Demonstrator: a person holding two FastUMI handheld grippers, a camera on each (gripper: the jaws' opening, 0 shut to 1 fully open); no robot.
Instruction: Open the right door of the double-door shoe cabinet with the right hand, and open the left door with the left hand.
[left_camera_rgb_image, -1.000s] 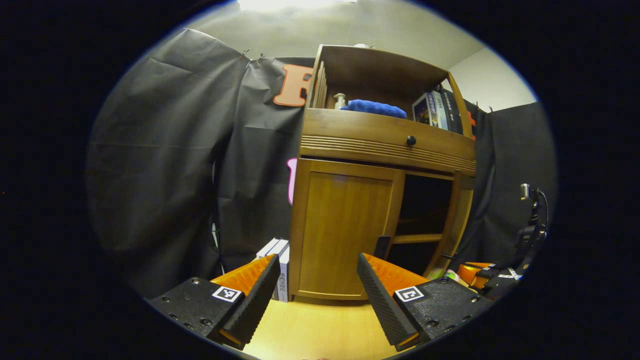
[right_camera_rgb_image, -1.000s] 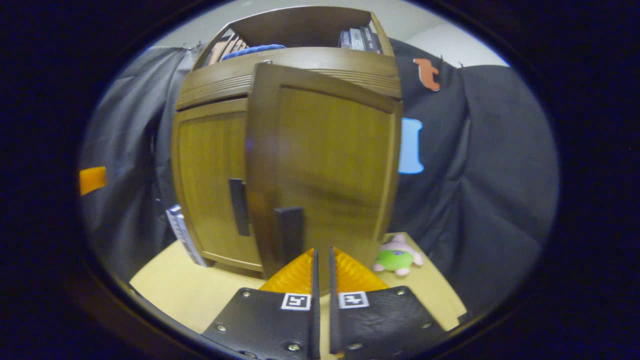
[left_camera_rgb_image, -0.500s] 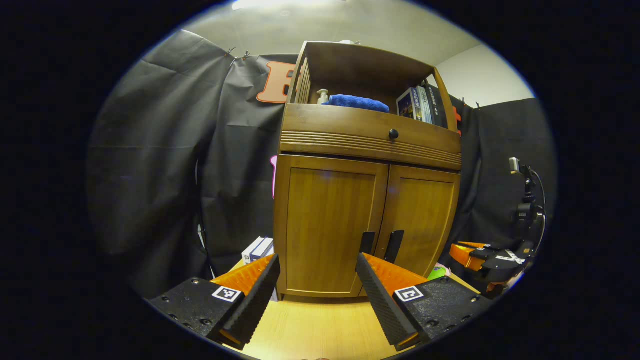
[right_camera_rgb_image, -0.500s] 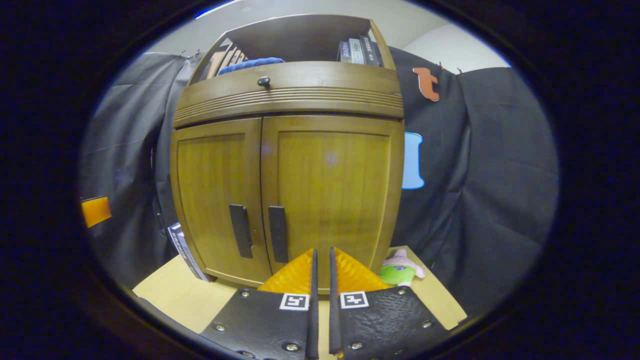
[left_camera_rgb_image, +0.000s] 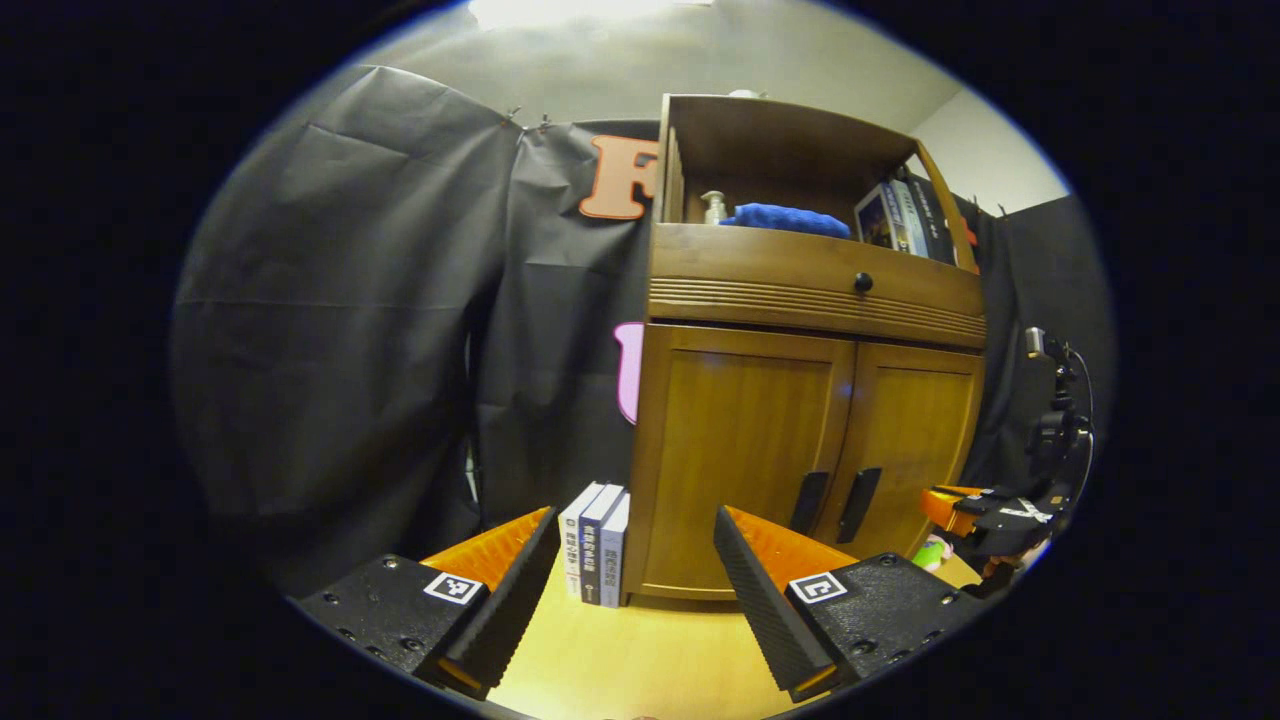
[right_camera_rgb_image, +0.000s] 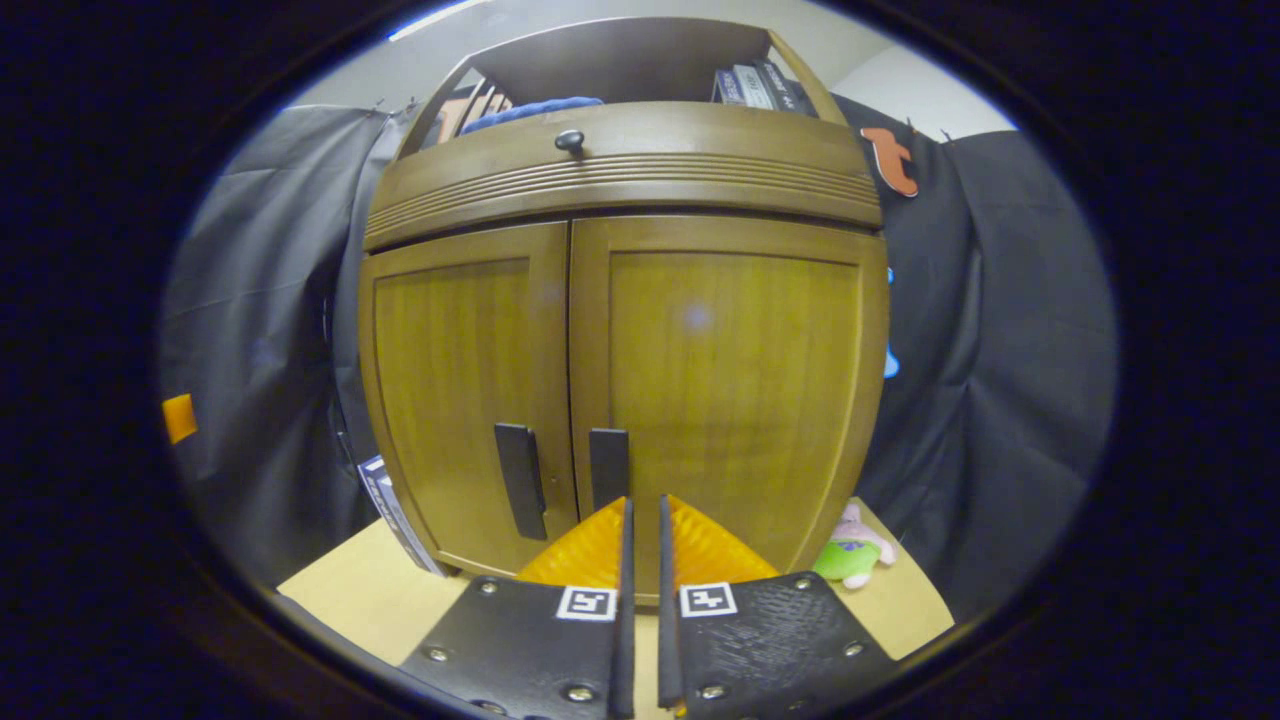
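Your right gripper is pinched together on nothing; your left gripper gapes apart. Both brown wooden cabinet doors, the right one ajar a second ago, now sit shut — neither is opened yet.

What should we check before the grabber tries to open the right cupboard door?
1. Right door closed: ok.
2. Left door closed: ok.
3. Right door's handle free to reach: ok.
4. Right hand-held gripper open to take the handle: not ok, fingers together.
5. Left hand-held gripper open and ready: ok.
6. Plush toy outside the door's swing: cannot tell.
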